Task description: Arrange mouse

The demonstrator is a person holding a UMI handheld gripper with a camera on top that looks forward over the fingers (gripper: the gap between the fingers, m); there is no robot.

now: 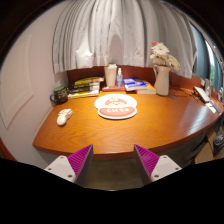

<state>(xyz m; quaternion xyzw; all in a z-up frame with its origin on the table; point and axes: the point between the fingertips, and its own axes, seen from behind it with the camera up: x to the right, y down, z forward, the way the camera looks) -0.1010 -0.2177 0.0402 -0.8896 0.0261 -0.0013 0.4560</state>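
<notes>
Fingers of my claw stand spread apart at the bottom of the frame, magenta pads facing each other, holding nothing, over the near edge of the wooden table. At the left of the frame lies the white mouse, well apart from my fingers. At the centre sits a round plate. Behind it are a stack of books, a white container, and a vase of flowers at the upper right. Curtains hang behind.

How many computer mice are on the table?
1. The white mouse lies on the wooden table, beside the round mat, well beyond the open fingers. None appears hidden.
</notes>
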